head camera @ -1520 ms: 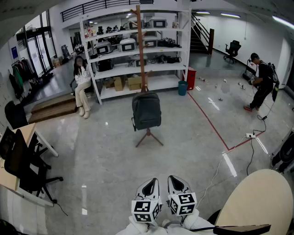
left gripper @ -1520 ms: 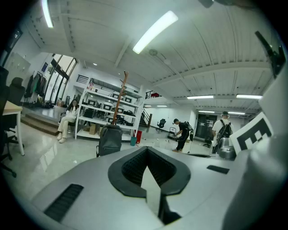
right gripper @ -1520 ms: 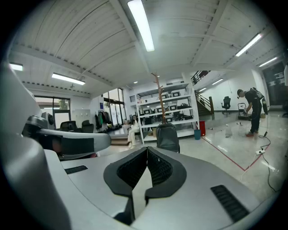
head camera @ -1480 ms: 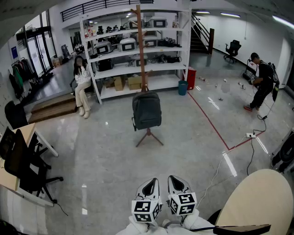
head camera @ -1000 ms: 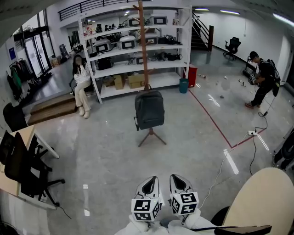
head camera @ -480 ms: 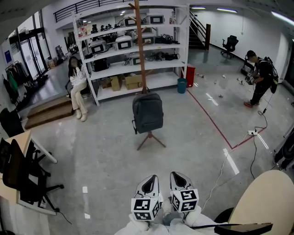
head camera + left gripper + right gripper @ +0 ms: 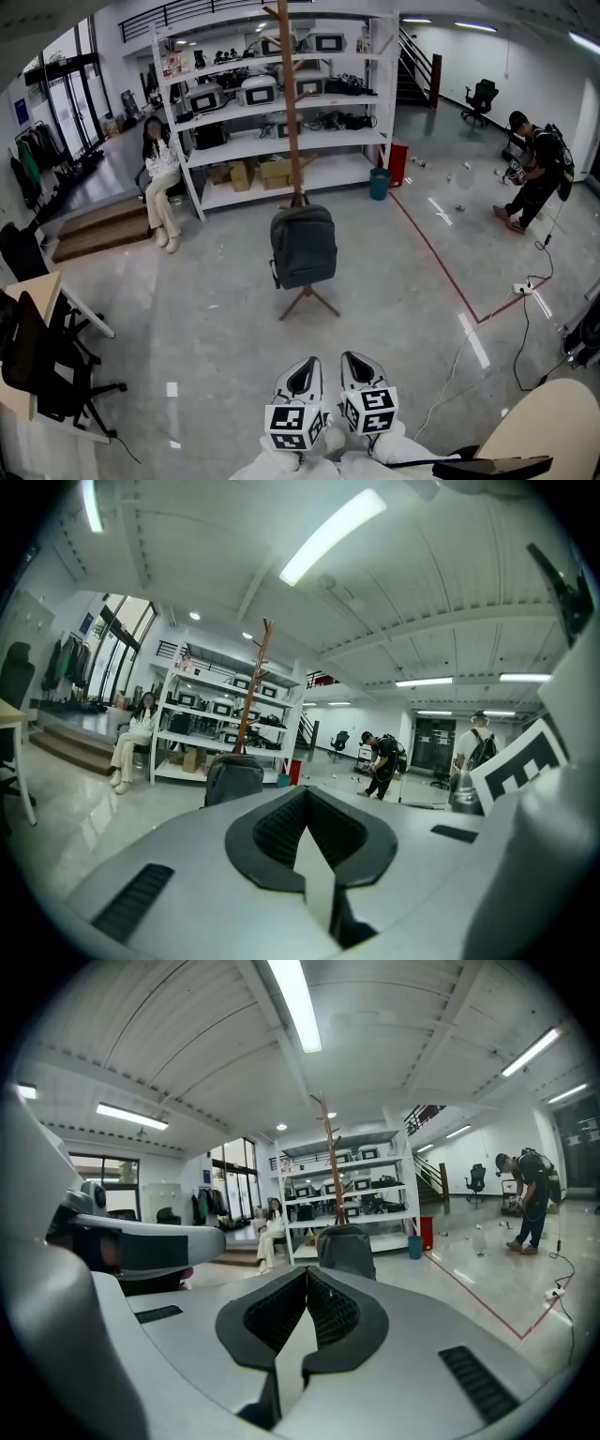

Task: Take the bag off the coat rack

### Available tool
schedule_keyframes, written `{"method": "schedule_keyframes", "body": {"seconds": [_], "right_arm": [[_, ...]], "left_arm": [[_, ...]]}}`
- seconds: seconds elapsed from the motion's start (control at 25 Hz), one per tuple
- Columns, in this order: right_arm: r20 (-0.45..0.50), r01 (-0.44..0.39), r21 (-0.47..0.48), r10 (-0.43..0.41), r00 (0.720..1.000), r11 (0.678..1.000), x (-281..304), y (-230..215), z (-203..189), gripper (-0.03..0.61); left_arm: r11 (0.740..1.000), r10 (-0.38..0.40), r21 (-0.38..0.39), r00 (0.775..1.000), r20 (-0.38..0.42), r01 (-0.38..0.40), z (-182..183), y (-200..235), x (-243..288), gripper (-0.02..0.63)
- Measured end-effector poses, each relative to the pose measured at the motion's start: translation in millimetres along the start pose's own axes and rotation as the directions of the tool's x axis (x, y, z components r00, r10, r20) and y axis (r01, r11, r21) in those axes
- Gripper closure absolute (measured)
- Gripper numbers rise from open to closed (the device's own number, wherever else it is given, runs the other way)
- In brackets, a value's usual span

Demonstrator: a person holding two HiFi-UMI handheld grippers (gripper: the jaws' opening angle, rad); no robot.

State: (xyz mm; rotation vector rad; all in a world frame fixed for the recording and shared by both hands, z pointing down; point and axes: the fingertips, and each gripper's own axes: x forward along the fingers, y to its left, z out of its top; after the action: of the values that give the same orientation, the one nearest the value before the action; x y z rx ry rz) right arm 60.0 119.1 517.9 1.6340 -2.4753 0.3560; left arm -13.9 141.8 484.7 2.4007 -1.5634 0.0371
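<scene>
the bag [image 7: 303, 246], hanging on the coat rack [image 7: 292, 112] at 12 o'clock, has drawn slightly nearer, while the left gripper [image 7: 301, 375] and right gripper [image 7: 357, 369] stay at 6 o'clock, closed and empty, so the approach looks barely begun.

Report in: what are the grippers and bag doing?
Left gripper shut, empty. Right gripper shut, empty. Bag hangs on rack, well ahead. Only floor between.

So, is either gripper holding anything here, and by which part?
Nothing is held. The left gripper and right gripper have jaws together, empty; the bag hangs on the rack, far off.
</scene>
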Motion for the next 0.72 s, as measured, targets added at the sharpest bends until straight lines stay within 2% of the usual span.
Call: {"method": "schedule_keyframes", "body": {"seconds": [0.72], "right_arm": [[-0.018, -0.034, -0.010, 0.033, 0.999, 0.999, 84.0, -59.9, 22.8, 0.566]], "left_arm": [[1.000, 0.017, -0.022, 1.000, -0.004, -0.017, 13.6, 14.1, 103.3, 0.612]]}}
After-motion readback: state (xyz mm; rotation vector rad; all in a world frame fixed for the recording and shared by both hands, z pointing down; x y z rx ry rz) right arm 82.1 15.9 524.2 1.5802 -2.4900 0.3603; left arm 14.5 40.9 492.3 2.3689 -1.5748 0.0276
